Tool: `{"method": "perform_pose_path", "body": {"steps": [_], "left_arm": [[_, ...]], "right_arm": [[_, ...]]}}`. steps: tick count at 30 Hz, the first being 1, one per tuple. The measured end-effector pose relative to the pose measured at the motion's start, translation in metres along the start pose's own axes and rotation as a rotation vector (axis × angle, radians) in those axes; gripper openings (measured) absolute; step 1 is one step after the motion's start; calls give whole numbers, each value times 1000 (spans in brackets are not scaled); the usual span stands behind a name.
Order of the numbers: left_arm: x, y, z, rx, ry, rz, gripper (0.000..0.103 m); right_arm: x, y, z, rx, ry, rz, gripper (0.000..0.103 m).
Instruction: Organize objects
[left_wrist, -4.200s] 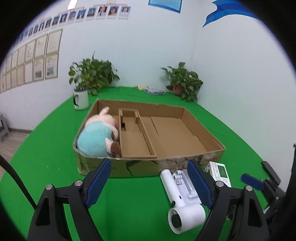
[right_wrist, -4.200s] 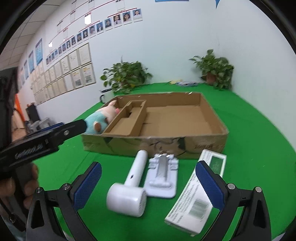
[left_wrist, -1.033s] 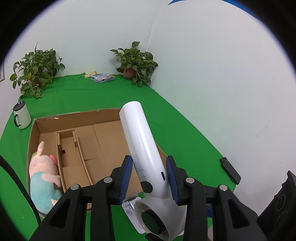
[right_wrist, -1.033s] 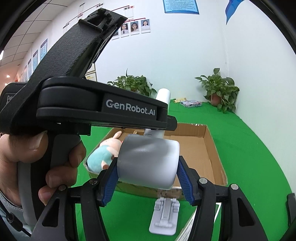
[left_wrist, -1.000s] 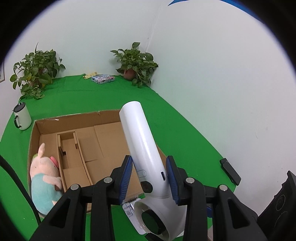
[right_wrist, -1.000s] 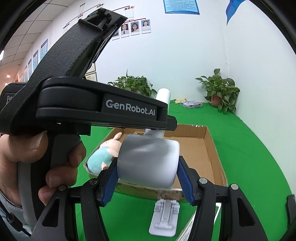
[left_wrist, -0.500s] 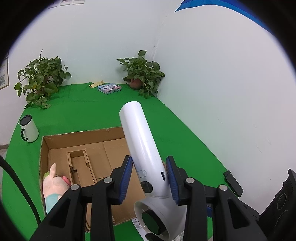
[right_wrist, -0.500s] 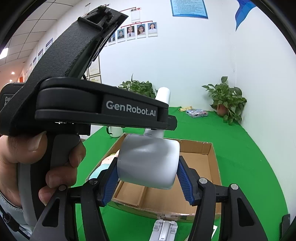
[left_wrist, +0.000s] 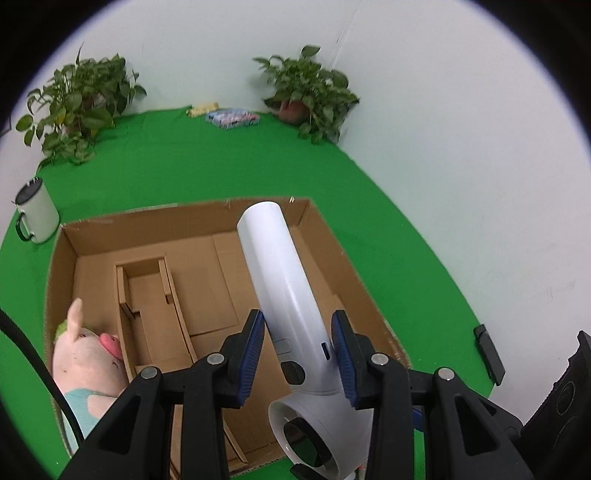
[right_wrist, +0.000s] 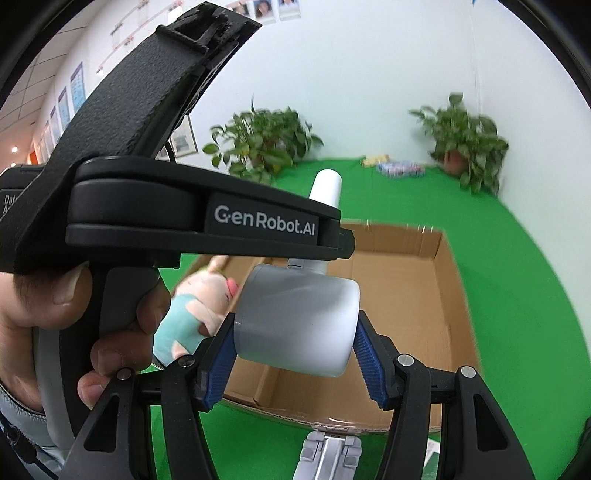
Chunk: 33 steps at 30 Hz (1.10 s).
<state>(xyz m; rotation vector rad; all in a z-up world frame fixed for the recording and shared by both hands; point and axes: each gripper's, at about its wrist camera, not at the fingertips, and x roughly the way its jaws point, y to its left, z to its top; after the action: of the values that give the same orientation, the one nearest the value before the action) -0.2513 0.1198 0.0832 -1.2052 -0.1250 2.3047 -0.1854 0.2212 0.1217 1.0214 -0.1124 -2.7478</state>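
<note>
A white hair dryer (left_wrist: 284, 280) hangs in the air over the open cardboard box (left_wrist: 207, 221). My left gripper (left_wrist: 298, 345) is shut on its handle, which points away from me. My right gripper (right_wrist: 295, 350) is shut on its round grey-white head (right_wrist: 299, 325). In the right wrist view the left gripper's black body (right_wrist: 184, 206) and the hand on it fill the left half. A plush pig (left_wrist: 85, 358) in a teal top lies in the box's left compartment, beside a cardboard divider (left_wrist: 147, 295). The white holder (right_wrist: 327, 456) lies on the green cloth below the box's near wall.
A white mug (left_wrist: 35, 216) stands left of the box. Two potted plants (left_wrist: 303, 88) and a small flat packet (left_wrist: 232, 116) sit by the back wall. A black object (left_wrist: 489, 354) lies at the right. The corner of a white carton (right_wrist: 432, 452) shows beside the holder.
Both grippers have carried the hair dryer forward and a little down, so it now hangs over the box's right side. The box looks larger and closer. Both grips are unchanged.
</note>
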Motion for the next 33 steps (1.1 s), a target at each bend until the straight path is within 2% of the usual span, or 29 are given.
{"method": "perform_pose_path", "body": {"steps": [9,16,22,25,28,33], "left_arm": [[75,27,-13,-47,147,33,37],[118,36,-21,-65,248,74,37],[138,47,-30,-126,348,104,37],[133,49,-30,-125,344,103,37],[121,52,-25,-150,318,72,37],[74,52,-21,-119,204,88,37]], "right_arm": [[60,-25,-54,76,133,54,57],[96,-53,-74,127,228,106,57],[127,-76,-78,163,311,161,57],[136,-77,-85,166,343,175,57],[139,-73,-94,177,376,178,57],[134,-75,-90,185,383,215,60]]}}
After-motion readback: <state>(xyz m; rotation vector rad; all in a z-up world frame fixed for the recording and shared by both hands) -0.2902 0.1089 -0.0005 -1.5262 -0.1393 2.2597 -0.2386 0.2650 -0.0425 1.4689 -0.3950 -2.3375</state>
